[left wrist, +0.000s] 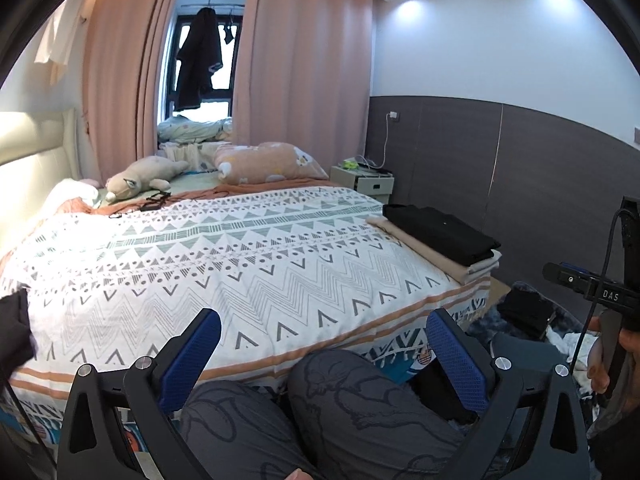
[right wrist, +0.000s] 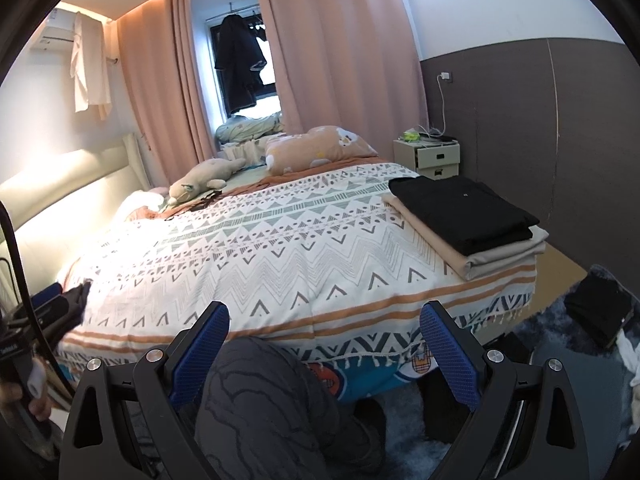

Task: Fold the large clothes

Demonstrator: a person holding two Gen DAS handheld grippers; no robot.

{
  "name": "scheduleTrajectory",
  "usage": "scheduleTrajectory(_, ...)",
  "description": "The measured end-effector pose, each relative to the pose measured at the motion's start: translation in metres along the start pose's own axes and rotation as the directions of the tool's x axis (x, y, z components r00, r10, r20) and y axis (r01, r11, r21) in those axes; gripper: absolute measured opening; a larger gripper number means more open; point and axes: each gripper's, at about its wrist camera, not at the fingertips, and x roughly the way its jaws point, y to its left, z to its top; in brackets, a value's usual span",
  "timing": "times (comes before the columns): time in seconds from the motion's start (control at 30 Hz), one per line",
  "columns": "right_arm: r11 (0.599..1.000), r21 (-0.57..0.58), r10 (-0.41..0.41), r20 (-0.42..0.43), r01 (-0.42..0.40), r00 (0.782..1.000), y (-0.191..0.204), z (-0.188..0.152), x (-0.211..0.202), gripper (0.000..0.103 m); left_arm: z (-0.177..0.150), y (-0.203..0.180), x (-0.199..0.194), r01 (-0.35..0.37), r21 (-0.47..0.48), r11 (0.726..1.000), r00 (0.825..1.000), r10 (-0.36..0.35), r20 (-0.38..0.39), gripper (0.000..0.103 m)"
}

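Knees: person's grey patterned trousers point(left wrist: 344, 412) fill the foreground, right under both claws, at the foot of the bed.
Left gripper point(left wrist: 323, 344): jaws wide apart, nothing between the blue mesh pads point(left wrist: 188, 360).
Right gripper point(right wrist: 325, 340): likewise spread and empty, aimed at the bed.
Folded stack: black garment point(right wrist: 464, 210) lying on a beige folded cloth point(right wrist: 500, 258), at the bed's right front corner; long axis runs away from the cameras toward the nightstand point(right wrist: 430, 158).
Loose clothes: dark garment point(right wrist: 600, 312) on the blue shaggy rug point(right wrist: 556, 344), low and to the right, beside the stack's corner; likely the next piece.
Nearer hand: right, by my reading, since that pile sits on its side.
Bedspread point(left wrist: 240, 264): white woven cotton with grey zigzags and an orange band, flat and free in the middle for laying a garment out.
Left edge: dark blurred fabric point(left wrist: 14, 328); cannot tell what it is.
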Motion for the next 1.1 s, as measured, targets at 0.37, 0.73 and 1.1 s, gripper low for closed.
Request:
scheduleTrajectory(0.37,0.999,0.036,-0.017,-0.005,0.017,1.000,-0.009,0.001,0.002,0.097,-0.003,-0.004,-0.002,0.001,0.012,1.000,1.000,-0.001,0.016,0.103)
scheduleTrajectory(0.73,0.999,0.044,-0.016,-0.007,0.016,1.000,-0.011,0.000,0.001,0.097,0.000,-0.004,-0.007,0.005,0.008,1.000,1.000,-0.005,0.022,0.103)
scheduleTrajectory(1.1,0.999,0.036,-0.010,-0.010,0.010,1.000,-0.006,0.000,-0.002,0.097,0.000,-0.007,-0.012,-0.005,0.012,1.000,1.000,0.005,0.025,0.103)
